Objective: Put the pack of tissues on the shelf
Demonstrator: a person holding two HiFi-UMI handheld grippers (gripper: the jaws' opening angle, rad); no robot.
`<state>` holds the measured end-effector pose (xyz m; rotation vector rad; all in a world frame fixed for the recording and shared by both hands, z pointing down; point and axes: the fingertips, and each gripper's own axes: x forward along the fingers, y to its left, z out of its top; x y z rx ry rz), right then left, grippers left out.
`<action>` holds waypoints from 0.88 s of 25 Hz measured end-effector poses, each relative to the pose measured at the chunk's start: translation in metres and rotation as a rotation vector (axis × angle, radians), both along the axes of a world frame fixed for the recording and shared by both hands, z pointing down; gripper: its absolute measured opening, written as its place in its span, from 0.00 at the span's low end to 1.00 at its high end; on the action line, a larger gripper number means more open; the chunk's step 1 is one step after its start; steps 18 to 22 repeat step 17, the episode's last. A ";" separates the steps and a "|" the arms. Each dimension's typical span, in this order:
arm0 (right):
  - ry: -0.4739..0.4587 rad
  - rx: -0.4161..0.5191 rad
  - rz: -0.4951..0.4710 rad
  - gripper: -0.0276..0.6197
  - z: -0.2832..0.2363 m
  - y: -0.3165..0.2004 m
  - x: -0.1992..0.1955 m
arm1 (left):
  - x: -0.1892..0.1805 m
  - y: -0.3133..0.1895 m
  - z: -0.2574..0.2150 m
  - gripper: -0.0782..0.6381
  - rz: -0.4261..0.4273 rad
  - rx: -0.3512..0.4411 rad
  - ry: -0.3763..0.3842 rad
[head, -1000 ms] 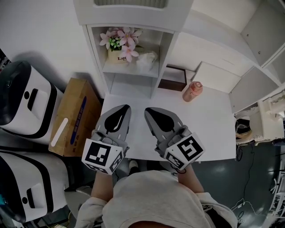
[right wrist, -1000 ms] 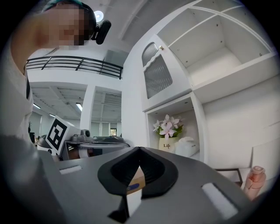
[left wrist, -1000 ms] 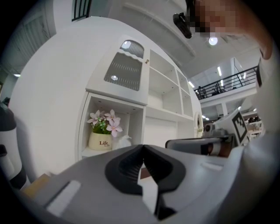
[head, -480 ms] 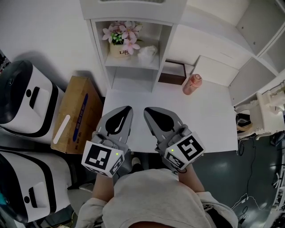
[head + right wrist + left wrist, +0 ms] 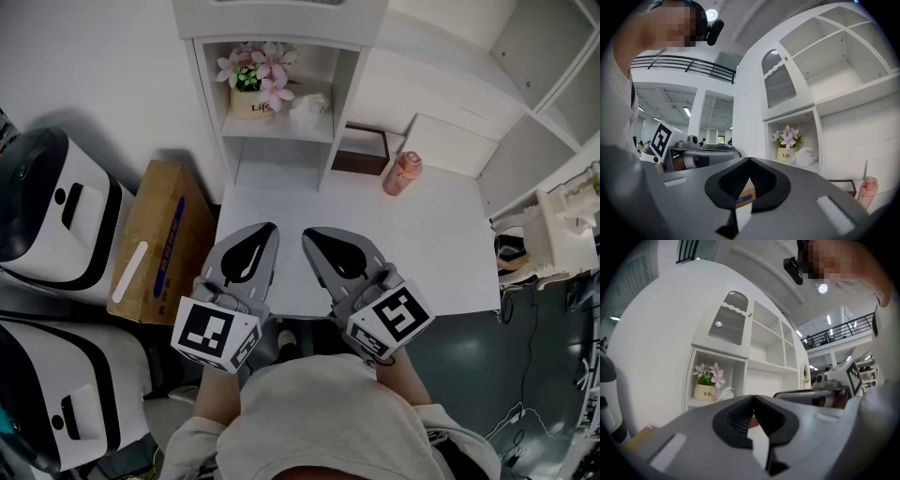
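Left tongs (image 5: 262,230): jaws pressed together, nothing between them, over the near part of the desk (image 5: 422,244).
Right tongs (image 5: 311,234): also closed and empty, just beside the left pair.
Pack of tissues (image 5: 309,109): white, soft, with a crinkled wrap. It lies on the shelf (image 5: 277,133), ahead of both tongs and well apart from them, just beside the flower pot (image 5: 249,98).
Risk: the pack looks already placed. Reaching into that narrow cubby again could push it off the front edge or tip the pot.

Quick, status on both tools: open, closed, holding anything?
Left tool: closed, nothing held.
Right tool: closed, nothing held.
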<state>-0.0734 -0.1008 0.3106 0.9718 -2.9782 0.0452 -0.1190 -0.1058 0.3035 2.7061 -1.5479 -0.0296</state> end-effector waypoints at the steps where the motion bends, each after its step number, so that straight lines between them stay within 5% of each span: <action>1: 0.001 0.001 0.000 0.04 0.000 0.001 0.000 | 0.000 0.000 0.000 0.11 0.001 0.001 -0.001; 22: 0.012 0.009 0.030 0.05 -0.002 -0.002 0.002 | 0.000 -0.003 -0.001 0.11 0.018 0.010 0.007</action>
